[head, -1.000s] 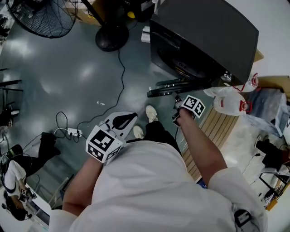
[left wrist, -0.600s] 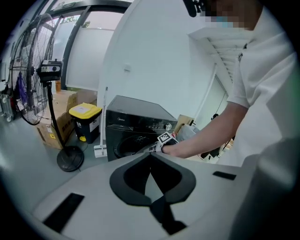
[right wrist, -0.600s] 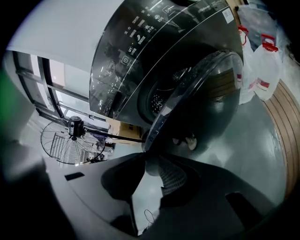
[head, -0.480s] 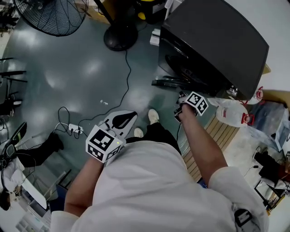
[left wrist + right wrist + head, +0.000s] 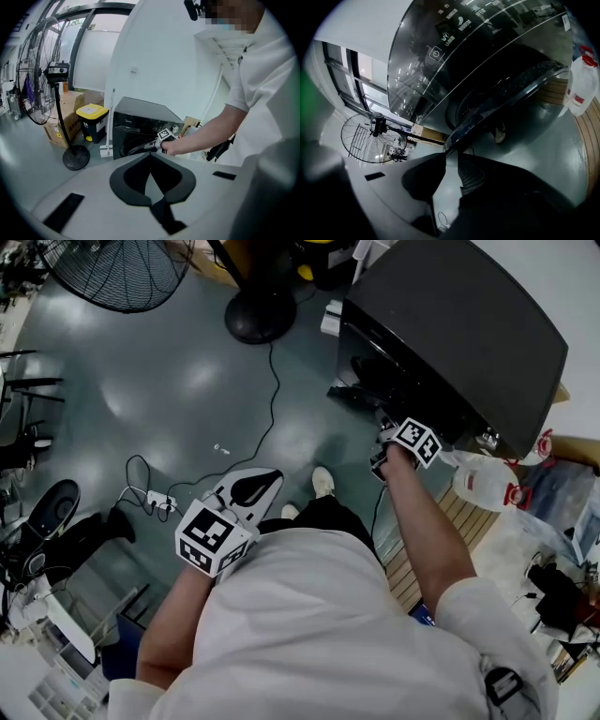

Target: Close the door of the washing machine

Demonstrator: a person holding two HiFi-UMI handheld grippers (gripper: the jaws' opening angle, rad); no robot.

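- Likely the door (image 5: pixel 520 96) swings light yet stiff and glossy; push its rim toward the washer (image 5: pixel 450 324).
- Your right gripper (image 5: pixel 450 157) has jaws apart, just closing, with the rim at their tips.
- Your left gripper (image 5: pixel 150 159) has jaws together, empty.

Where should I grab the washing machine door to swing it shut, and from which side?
I'd grip the door by its free rim, away from the hinge, coming from the room side with jaws across the thin edge. It stands ajar from the washing machine, so that rim is exposed.
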